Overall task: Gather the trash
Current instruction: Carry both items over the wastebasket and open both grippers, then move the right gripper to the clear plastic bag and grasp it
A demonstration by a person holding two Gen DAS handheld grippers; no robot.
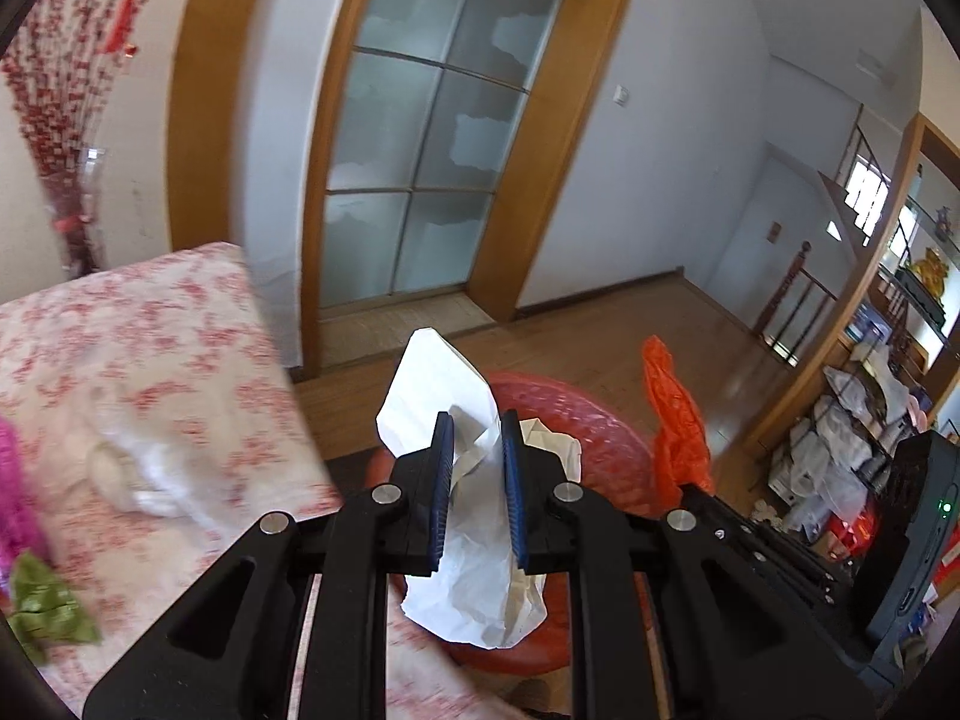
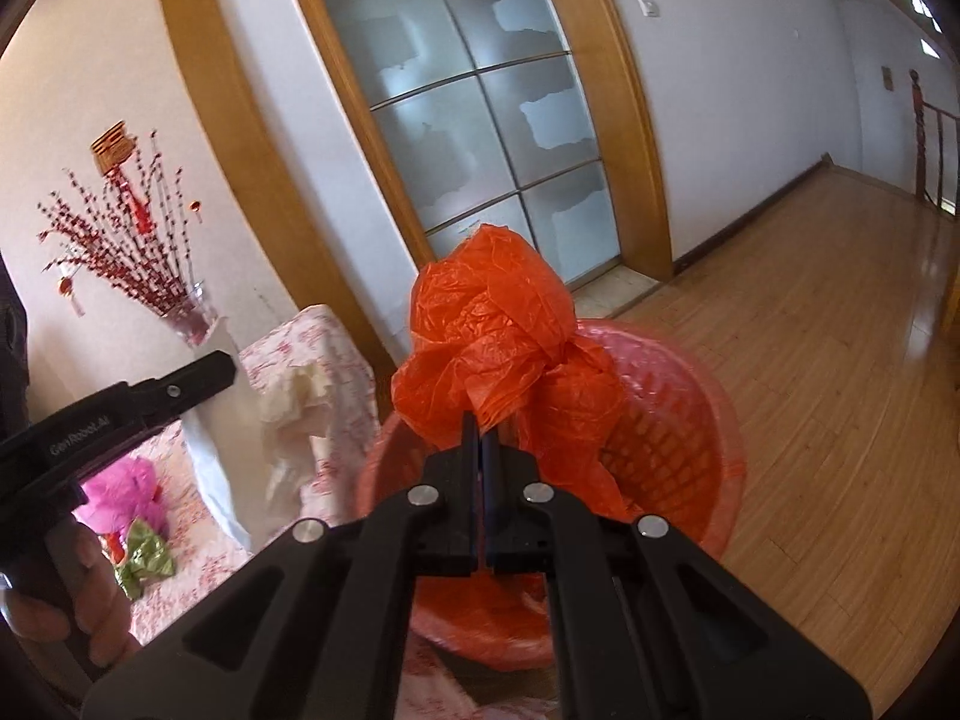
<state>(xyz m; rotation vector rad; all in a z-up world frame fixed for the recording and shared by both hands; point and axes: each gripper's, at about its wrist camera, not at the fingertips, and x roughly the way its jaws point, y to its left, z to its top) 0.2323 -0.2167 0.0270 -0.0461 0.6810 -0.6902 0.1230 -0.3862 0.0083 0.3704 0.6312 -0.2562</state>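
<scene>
My left gripper [image 1: 477, 420] is shut on a crumpled white paper [image 1: 432, 384], which sticks out above and hangs below the blue pads [image 1: 445, 468]. Behind and below it stands a red mesh basket [image 1: 576, 414] on the floor. In the right wrist view my right gripper [image 2: 483, 420] is shut on a bunched orange plastic bag [image 2: 492, 330], held up over the red basket [image 2: 678, 420]. The same orange bag [image 1: 678, 420] shows to the right of the paper in the left wrist view.
A table with a red-flowered cloth [image 1: 150, 330] is left of the basket. On it lie a white tissue [image 1: 144, 468], a green wrapper [image 1: 48, 600] and a pink object [image 2: 120, 492]. A vase of red branches [image 2: 192, 312], a glass door [image 2: 468, 120] and wooden floor [image 2: 810, 360] surround them.
</scene>
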